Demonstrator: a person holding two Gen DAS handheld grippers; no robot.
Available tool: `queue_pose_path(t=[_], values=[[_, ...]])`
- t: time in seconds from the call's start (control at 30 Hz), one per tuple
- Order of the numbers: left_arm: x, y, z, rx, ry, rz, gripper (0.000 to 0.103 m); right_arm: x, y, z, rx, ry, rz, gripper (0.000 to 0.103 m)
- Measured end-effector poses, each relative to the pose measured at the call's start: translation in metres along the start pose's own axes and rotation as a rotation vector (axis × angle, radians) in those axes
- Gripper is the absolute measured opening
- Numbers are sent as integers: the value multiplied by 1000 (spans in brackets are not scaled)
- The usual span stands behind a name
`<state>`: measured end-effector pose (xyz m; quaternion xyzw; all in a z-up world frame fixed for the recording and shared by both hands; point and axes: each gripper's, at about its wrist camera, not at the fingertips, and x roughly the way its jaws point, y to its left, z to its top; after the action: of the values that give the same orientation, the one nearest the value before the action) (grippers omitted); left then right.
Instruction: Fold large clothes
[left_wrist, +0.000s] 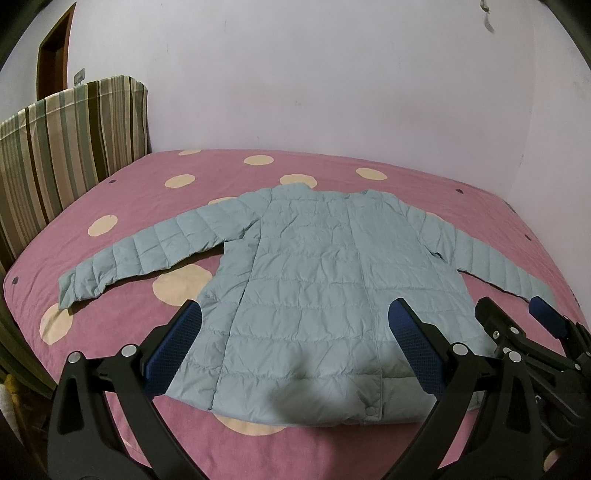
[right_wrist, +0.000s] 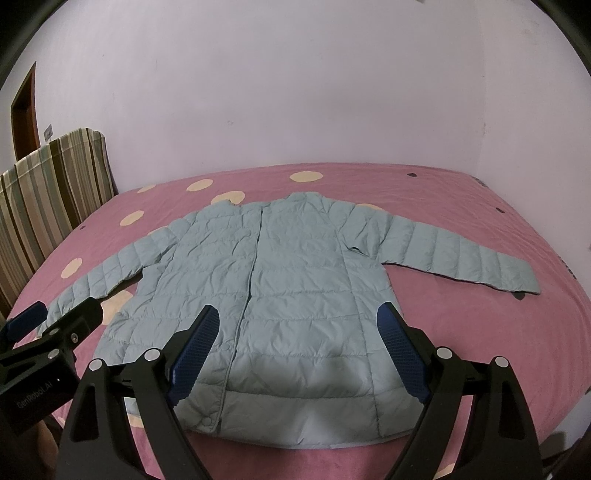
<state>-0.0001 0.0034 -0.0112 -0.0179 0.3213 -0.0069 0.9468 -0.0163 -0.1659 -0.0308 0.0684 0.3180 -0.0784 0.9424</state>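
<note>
1. Quilted jacket, pale blue-green, lying flat and front-up in the centre of both frames on the bed; both sleeves stretched outward, snap placket closed, hem nearest the cameras.
2. Bedspread, pink with cream dots (a few small dark marks too), filling the lower half of each frame.
3. Left gripper, blue-padded fingers spread wide, hovering above the hem, holding nothing.
4. Right gripper, fingers likewise spread apart over the hem, empty; it also shows at the lower right of the left wrist view.
5. Striped headboard, upper left of the frame, against the pale wall.
</note>
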Motion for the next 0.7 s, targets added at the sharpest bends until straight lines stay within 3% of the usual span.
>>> queue_pose_path(t=[0.7], values=[[4, -1, -5, -1, 16, 2, 101, 1, 1, -3, 0, 10, 3, 86]])
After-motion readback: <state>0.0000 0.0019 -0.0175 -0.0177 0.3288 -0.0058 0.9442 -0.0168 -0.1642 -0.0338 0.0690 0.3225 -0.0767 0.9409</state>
